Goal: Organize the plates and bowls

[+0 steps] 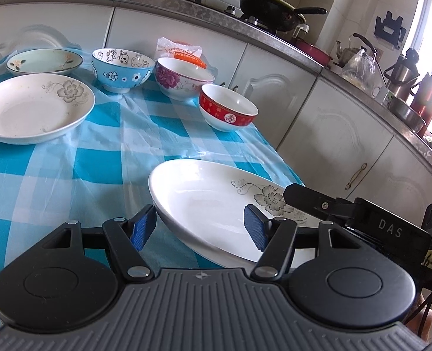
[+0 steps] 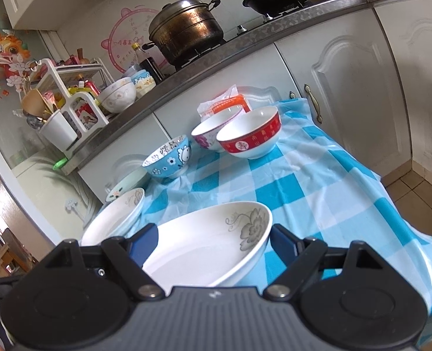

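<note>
A white plate with a grey flower (image 1: 204,201) sits tilted at the near edge of the checked table (image 1: 69,169). My left gripper (image 1: 200,231) is open, its blue pads either side of the plate's near rim. My right gripper (image 2: 213,244) is open around the same plate (image 2: 210,245); its black finger shows in the left wrist view (image 1: 312,201) over the plate's right rim. A second flowered plate (image 1: 34,108) and a pale green plate (image 1: 44,63) lie at the far left. A blue bowl (image 1: 122,68), a purple-flowered bowl (image 1: 183,77) and a red bowl (image 1: 227,106) stand behind.
White cabinets (image 1: 333,122) run right behind the table, under a counter with a steamer pot (image 2: 186,29) and a wok (image 1: 271,10). A plastic bag (image 1: 181,51) lies behind the bowls. Thermoses (image 1: 421,93) stand at right. A utensil rack (image 2: 69,99) stands at left.
</note>
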Motion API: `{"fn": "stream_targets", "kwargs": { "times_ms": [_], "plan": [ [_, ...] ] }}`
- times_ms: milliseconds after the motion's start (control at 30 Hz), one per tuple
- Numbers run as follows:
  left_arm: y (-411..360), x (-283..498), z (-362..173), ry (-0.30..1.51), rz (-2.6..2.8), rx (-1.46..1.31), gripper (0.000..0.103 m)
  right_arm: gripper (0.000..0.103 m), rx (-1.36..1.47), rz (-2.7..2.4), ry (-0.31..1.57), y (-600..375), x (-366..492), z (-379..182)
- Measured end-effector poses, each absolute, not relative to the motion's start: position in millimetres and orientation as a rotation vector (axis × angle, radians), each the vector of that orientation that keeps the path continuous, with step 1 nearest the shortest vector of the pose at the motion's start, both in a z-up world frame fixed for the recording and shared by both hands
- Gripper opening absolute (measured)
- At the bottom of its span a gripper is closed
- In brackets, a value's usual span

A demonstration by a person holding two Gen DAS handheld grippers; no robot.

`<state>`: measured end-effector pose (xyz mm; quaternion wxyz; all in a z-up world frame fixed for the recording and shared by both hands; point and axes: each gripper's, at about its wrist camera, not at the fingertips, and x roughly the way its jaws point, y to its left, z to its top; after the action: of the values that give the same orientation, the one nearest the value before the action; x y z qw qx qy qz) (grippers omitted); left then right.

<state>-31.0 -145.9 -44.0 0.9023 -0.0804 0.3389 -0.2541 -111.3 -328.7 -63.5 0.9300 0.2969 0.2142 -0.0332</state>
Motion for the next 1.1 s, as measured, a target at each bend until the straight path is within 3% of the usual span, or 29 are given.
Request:
{"fn": "stream_targets", "kwargs": {
  "times_ms": [700, 800, 933, 1100],
  "plan": [
    [-147, -28, -60, 0.749, -0.551, -0.153, 0.076, 0.084, 0.599, -0.068, 0.485, -331, -122, -72],
    [-141, -28, -58, 0.734, -0.53, -0.143, 0.077, 0.089, 0.593, -0.089, 0.477, -331, -123, -69],
    [-127, -26, -54, 0.728, -0.499, -0.159, 0.082, 0.098, 0.585, -0.149, 0.461, -334, -127, -63],
    [-109, -25, -45, 0.705, -0.457, -0.13, 0.093, 0.1, 0.589, -0.247, 0.462, -337, -130, -52]
  ]
}}
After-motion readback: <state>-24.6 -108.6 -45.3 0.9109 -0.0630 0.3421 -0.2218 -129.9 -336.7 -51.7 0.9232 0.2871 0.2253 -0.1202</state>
